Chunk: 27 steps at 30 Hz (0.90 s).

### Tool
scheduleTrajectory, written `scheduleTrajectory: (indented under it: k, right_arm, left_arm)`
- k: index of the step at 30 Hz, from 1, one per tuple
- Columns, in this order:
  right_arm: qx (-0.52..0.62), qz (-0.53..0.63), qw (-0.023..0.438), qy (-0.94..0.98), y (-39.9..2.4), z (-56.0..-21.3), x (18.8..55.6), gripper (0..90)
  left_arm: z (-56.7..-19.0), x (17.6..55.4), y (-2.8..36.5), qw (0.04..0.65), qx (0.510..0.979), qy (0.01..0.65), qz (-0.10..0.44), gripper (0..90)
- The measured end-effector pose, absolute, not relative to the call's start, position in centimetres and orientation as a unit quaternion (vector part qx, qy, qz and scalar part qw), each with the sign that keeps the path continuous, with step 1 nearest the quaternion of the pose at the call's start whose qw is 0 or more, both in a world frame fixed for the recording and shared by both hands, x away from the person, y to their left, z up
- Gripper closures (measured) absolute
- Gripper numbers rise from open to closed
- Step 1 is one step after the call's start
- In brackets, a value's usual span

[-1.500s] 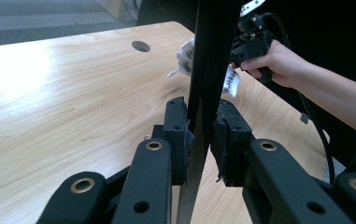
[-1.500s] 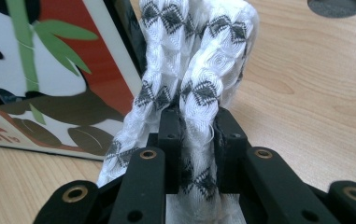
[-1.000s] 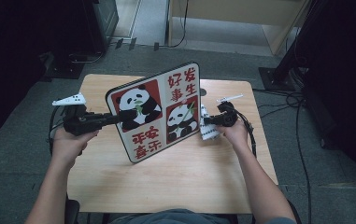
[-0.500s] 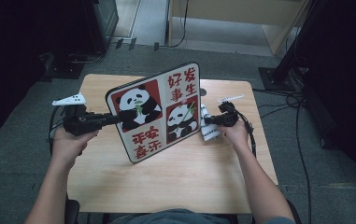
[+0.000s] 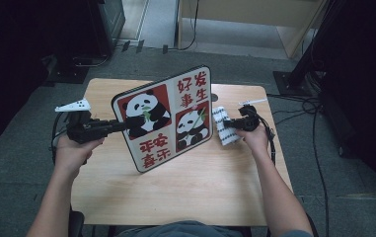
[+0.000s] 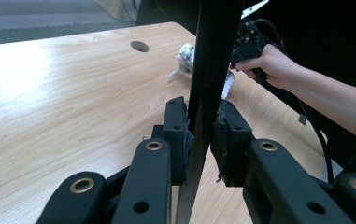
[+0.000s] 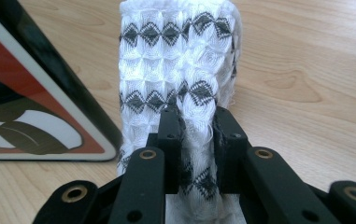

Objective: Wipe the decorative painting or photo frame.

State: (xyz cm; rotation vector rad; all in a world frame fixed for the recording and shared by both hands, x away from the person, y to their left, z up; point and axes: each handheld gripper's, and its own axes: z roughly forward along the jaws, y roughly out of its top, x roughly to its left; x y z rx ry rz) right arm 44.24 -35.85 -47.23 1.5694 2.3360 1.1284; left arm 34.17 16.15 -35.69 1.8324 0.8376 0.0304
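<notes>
My left tool (image 5: 119,126) clamps the left edge of the panda board (image 5: 165,118), both pads pressed flat against its thin black rim; in the left gripper view the board (image 6: 211,56) rises edge-on between the jaws of that tool (image 6: 202,135). The board stands tilted over the desk (image 5: 210,182), its lower corner near the middle of the wood, its printed face (two pandas on red squares, red characters on white) turned up toward the high camera.

My right tool (image 5: 229,124) is closed on the cloth (image 5: 223,126), a white waffle weave with rows of dark diamonds. In the right gripper view the cloth (image 7: 180,60) bunches up between the jaws of the tool (image 7: 196,140) and stands as a rumpled column ahead of them, with its bottom folds lying on the desk (image 7: 306,70). The cloth sits just beside the board's right edge (image 7: 40,107); I cannot tell whether the two touch.

In the left gripper view my right hand (image 6: 267,65) shows past the board, close to the desk's far side, and a round hole (image 6: 139,45) is in the desktop beyond the cloth (image 6: 185,56)
</notes>
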Motion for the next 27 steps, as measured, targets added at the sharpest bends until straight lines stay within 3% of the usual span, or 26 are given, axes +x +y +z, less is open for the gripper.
scheduleTrajectory:
  k: [27]
  right_arm:
    - [0.558,0.342,0.097,0.75,-39.3,-48.1,44.8,76.3]
  left_arm:
    - [-35.7,34.1,16.2,0.53,0.771,0.354,0.016,76.8]
